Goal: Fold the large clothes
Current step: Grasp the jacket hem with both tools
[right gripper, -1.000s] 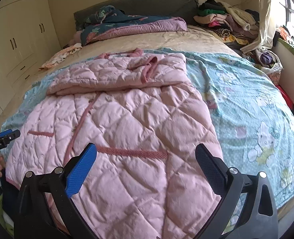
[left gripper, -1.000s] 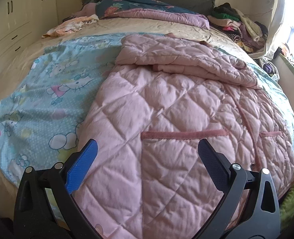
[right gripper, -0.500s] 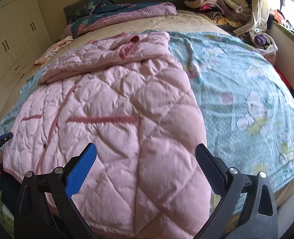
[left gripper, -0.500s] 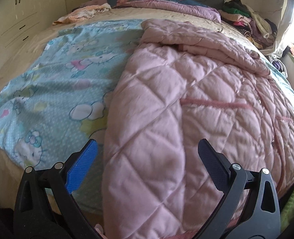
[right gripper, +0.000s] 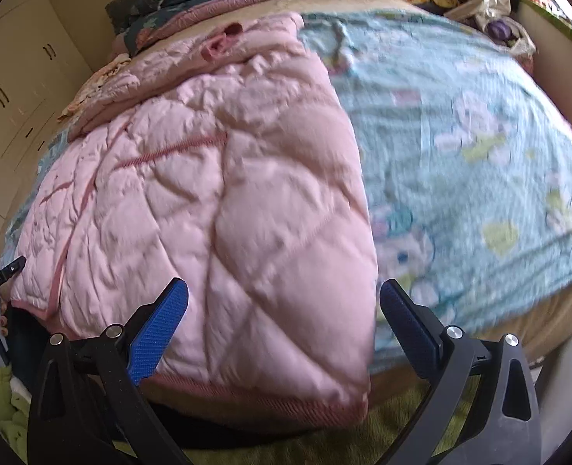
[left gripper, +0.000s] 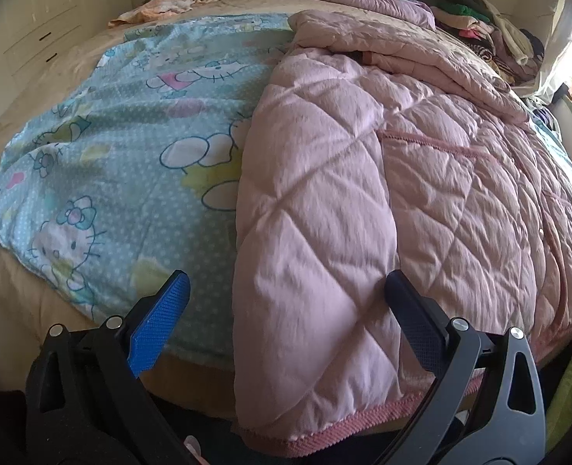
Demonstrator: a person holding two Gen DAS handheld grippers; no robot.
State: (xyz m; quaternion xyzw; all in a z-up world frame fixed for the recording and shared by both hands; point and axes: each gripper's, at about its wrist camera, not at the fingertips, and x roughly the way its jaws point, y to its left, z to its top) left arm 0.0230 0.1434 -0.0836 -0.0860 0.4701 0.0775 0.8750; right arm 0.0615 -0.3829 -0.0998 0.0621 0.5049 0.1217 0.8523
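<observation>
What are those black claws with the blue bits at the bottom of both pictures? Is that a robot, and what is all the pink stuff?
No robot here. A person holds a pinching tool in each hand, and each tool carries a camera looking out between its two fingers. One picture comes from the left gripper, the other from the right gripper. Both are open and hold nothing. The pink stuff is a big quilted coat spread on a bed, over a blue cartoon-cat sheet. Each tool points at a bottom corner of the coat, near its darker pink hem. More clothes are piled at the far end of the bed.
</observation>
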